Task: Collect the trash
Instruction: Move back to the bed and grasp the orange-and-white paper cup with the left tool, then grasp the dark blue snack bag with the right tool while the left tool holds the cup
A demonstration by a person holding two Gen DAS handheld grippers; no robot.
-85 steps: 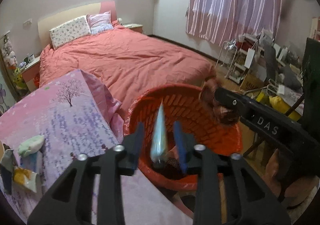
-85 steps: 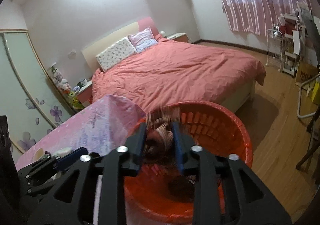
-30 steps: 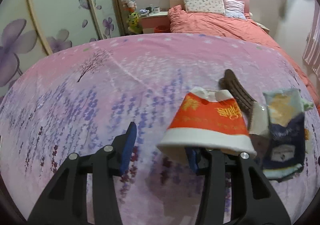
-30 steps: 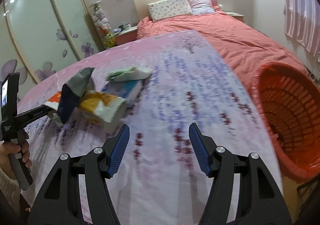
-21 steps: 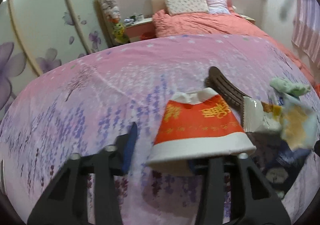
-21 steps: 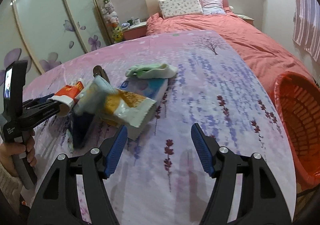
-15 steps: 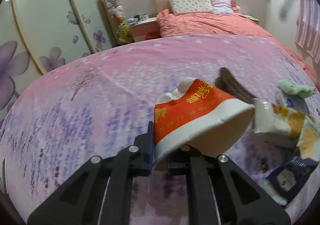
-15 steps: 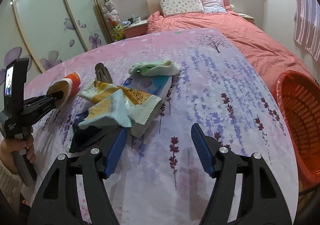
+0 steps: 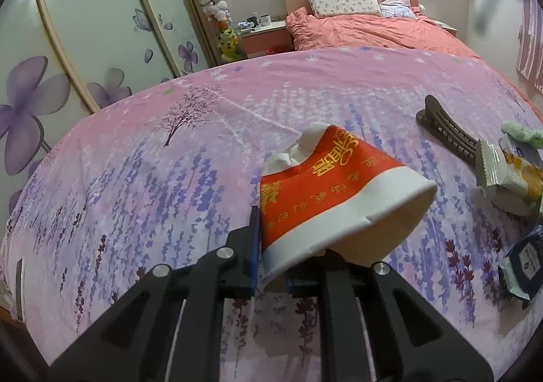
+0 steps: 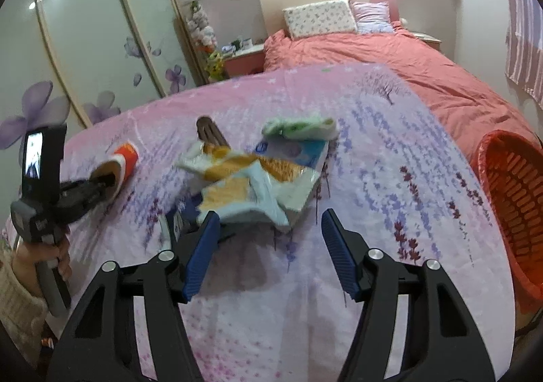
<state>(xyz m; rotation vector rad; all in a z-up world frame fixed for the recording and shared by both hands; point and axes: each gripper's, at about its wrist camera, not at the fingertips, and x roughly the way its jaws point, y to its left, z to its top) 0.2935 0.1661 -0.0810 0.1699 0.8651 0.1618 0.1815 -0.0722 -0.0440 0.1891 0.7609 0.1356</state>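
Observation:
My left gripper (image 9: 271,256) is shut on the rim of a crushed red and white paper cup (image 9: 336,195) and holds it over the table; the cup also shows in the right wrist view (image 10: 118,165). My right gripper (image 10: 268,239) is open and empty, just in front of a pile of snack wrappers (image 10: 244,188). Beyond them lie a blue tissue pack (image 10: 292,151) and a green cloth (image 10: 302,126). A dark blue packet (image 9: 522,266) lies at the right. The orange basket (image 10: 512,198) stands beside the table at the right.
The table (image 9: 135,178) has a pink and purple flowered cloth. A brown hair clip (image 9: 444,127) lies past the wrappers. A bed with a coral cover (image 10: 373,53) stands behind, with a nightstand (image 9: 261,32) and sliding wardrobe doors (image 9: 85,36) to the left.
Both grippers left the basket and returned over the table. My left gripper closed on the paper cup's rim and lifted it. My right gripper, open, moved closer to the wrappers.

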